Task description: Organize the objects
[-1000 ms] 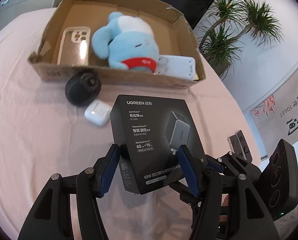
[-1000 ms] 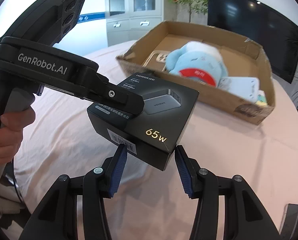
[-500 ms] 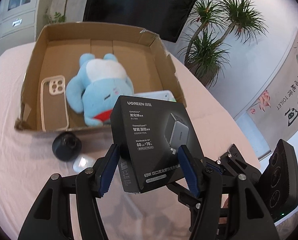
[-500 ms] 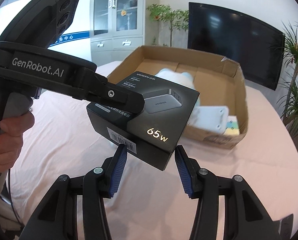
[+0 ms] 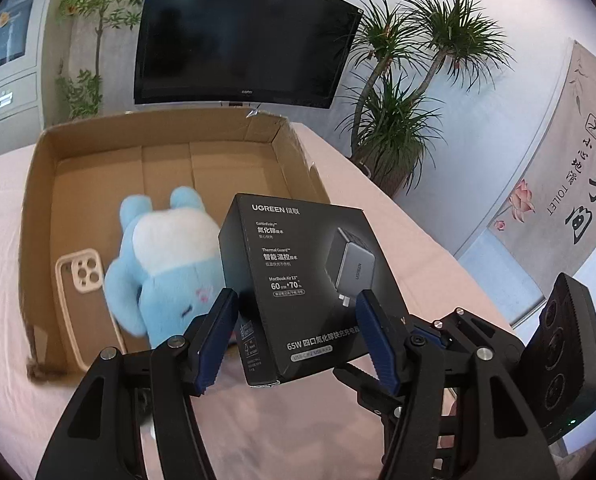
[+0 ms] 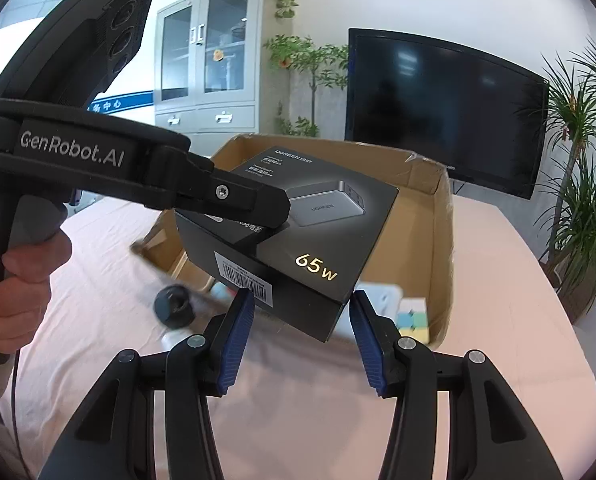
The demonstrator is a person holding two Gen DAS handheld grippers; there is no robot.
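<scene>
Gripping from both sides, the left gripper [image 5: 296, 336] and the right gripper [image 6: 299, 330] each hold the black rectangular cardboard charger box [image 5: 305, 280] between blue ribbed pads, jaws about half open and pressed on the box faces. The box hangs in the air above the near edge of the open brown cardboard carton [image 5: 34, 208]. Its top face carries white "UGREEN" lettering, a picture of a grey charger and "65W" text; the right wrist view shows gold "65w" print and a white barcode label on a side face. Inside the carton lie a light blue and white plush toy [image 5: 166, 264] and, just beside it, a beige phone case [image 5: 84, 300]; pastel blocks [image 6: 413, 320] sit in one corner. A round black object [image 6: 174, 306] rests on the counter [image 6: 497, 280], which carries a pale pink cloth, just outside the carton. Behind stand a dark wall screen [image 5: 238, 36], potted palm plants [image 5: 409, 92] and a grey glass-door cabinet [image 6: 206, 56]. A person's hand [image 6: 18, 280] holds the left gripper's handle.
</scene>
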